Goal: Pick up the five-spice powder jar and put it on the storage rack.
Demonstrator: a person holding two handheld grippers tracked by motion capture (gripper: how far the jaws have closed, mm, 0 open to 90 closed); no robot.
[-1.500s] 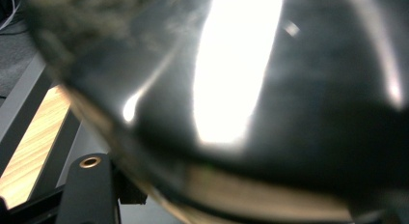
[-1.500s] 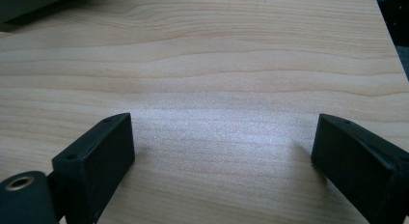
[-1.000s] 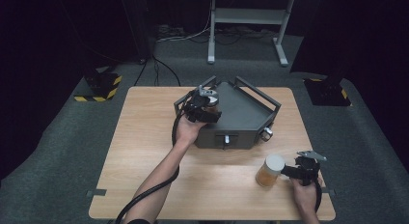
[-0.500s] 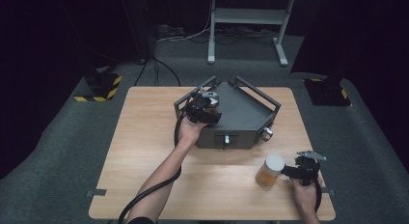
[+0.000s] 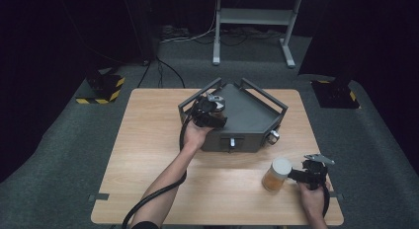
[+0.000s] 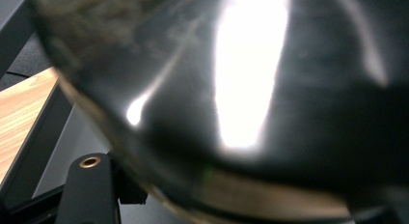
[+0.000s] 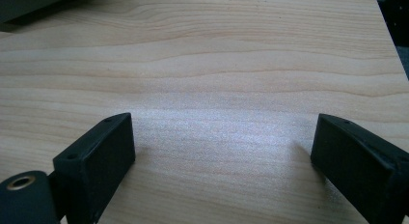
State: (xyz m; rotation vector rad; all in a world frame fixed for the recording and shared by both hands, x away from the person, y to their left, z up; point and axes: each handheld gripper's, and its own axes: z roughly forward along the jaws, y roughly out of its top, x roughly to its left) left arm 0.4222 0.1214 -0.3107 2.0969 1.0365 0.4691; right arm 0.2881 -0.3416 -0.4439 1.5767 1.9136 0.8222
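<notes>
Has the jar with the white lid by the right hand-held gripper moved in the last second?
No. The jar stands at the same spot on the table, near its front edge and right of the grey box's drawer handle.

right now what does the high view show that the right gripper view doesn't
The high view adds the grey tray as a whole, the white-lidded amber jar beside the right gripper, and the left gripper over the tray. The right gripper view adds a close look along its own jaws: wide apart, nothing between them, bare wood beneath. Both share the wooden table and, it seems, a dark edge of the tray.
</notes>
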